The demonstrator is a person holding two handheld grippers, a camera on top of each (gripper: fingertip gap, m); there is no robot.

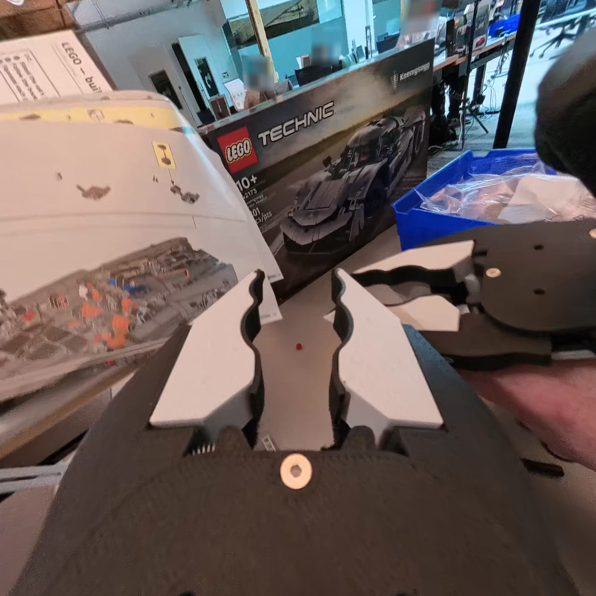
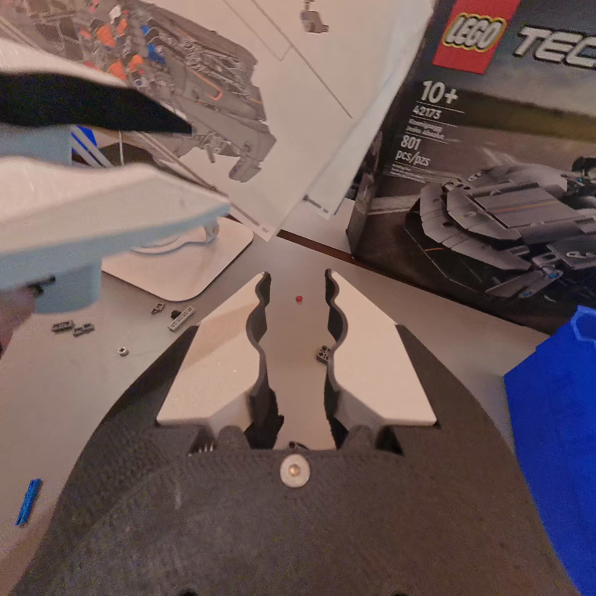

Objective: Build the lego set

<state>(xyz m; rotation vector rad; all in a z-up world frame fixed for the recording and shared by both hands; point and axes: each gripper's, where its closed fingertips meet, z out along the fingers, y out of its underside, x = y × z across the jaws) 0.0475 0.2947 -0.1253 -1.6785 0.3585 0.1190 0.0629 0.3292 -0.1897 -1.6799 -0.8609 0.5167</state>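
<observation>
A tiny red Lego piece (image 1: 298,346) lies on the grey table, in line with the gap of both grippers; it also shows in the right wrist view (image 2: 299,298). My left gripper (image 1: 298,280) is open and empty above the table, its left finger close to the edge of the open instruction booklet (image 1: 113,225). My right gripper (image 2: 296,277) is open and empty, with the red piece just past its tips. A small grey piece (image 2: 322,350) lies against its right finger. The right gripper (image 1: 348,296) comes in from the right in the left wrist view. The left gripper (image 2: 209,167) shows at left.
The Lego set box (image 1: 322,177) stands behind the red piece. A blue bin (image 1: 451,200) with plastic bags is at the right. The booklet (image 2: 258,96) stands on a white stand (image 2: 180,267). Several small grey pieces (image 2: 180,317) and a blue axle (image 2: 29,501) lie at left. The left gripper's tips are roughly 8 cm from the right gripper's.
</observation>
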